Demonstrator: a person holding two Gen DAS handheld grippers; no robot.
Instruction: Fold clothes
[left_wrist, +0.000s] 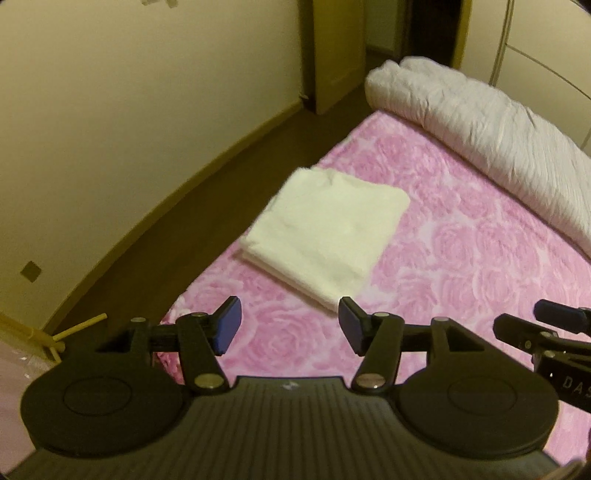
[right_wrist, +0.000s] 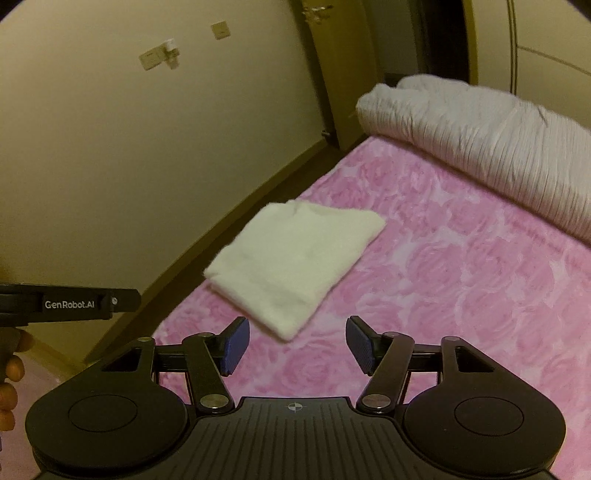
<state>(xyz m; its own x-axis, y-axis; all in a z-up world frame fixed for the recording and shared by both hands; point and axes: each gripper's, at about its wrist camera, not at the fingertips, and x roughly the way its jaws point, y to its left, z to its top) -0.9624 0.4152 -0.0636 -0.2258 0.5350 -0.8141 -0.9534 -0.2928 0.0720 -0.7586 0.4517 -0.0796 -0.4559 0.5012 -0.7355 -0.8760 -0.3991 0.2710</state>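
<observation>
A cream-white garment (left_wrist: 325, 229) lies folded into a flat rectangle on the pink rose-patterned bedspread (left_wrist: 461, 266), close to the bed's left edge. My left gripper (left_wrist: 290, 325) hovers above and short of it, open, nothing between its blue pads. In the right wrist view the same folded garment (right_wrist: 295, 258) lies ahead, and my right gripper (right_wrist: 297, 345) is open and empty above the bedspread (right_wrist: 461, 288). The right gripper's body pokes into the left view at the right edge. The left gripper's body and the person's hand (right_wrist: 9, 373) show at the left edge of the right view.
A rolled white duvet (left_wrist: 480, 136) lies along the far side of the bed. Dark floor (left_wrist: 184, 206) runs between the bed's left edge and a cream wall (left_wrist: 129, 129). A wooden door (left_wrist: 338, 51) stands at the back. A wooden frame piece (left_wrist: 55, 336) sits low left.
</observation>
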